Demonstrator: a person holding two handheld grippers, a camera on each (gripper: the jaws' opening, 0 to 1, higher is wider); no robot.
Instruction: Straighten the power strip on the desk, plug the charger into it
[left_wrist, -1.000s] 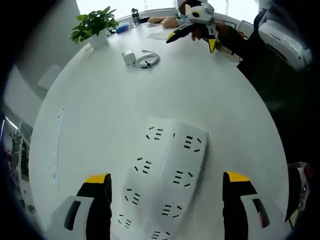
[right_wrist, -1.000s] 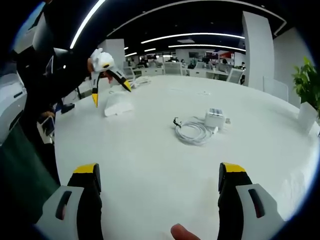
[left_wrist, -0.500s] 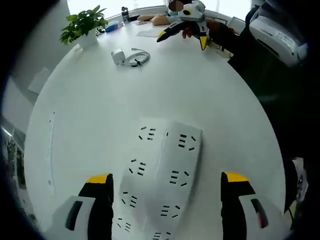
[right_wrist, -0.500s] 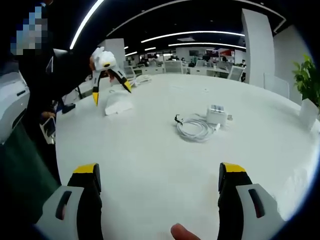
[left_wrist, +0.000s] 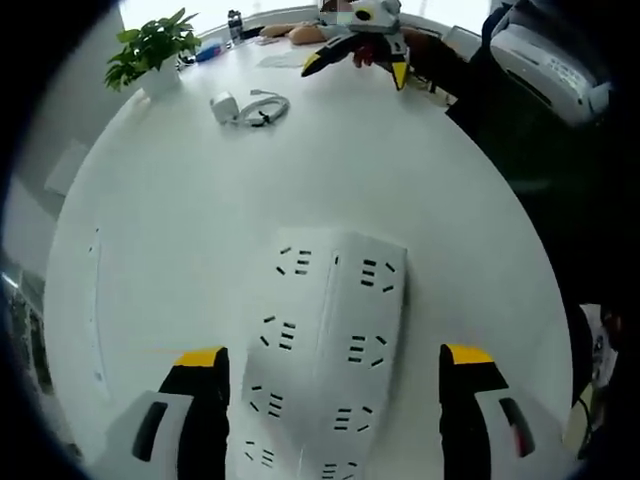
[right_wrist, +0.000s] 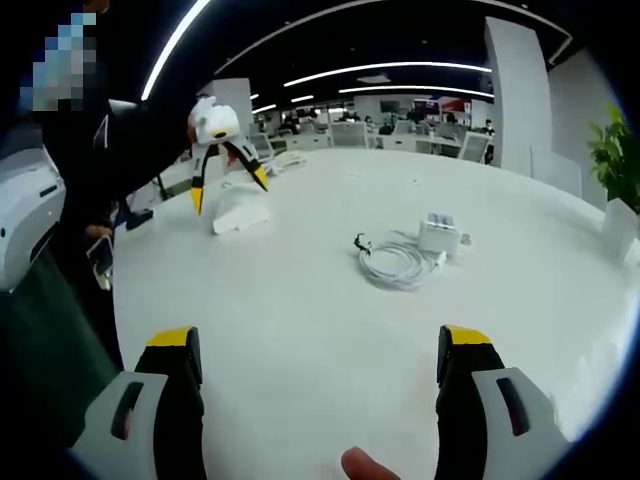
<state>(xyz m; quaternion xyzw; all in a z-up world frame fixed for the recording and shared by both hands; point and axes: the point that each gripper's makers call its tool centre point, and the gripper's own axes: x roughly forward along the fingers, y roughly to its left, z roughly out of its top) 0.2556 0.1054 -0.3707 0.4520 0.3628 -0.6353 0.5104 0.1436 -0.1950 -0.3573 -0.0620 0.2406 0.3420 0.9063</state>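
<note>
Left gripper (jaws spread, empty) straddles the strip, long axis running away from me; charger lies far ahead.

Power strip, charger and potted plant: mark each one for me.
power strip (left_wrist: 325, 350), left gripper view, on its top face.
charger (right_wrist: 437, 234), right gripper view, on the white block.
potted plant (left_wrist: 150, 50), left gripper view, on its leaves.

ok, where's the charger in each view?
Left gripper view: charger near the top left, its coiled cable just right of it, below the plant.
Right gripper view: charger right of centre, cable to its lower left.
Shared landmark: the power strip, between the left jaws in the left view, under the left gripper in the right view.
</note>
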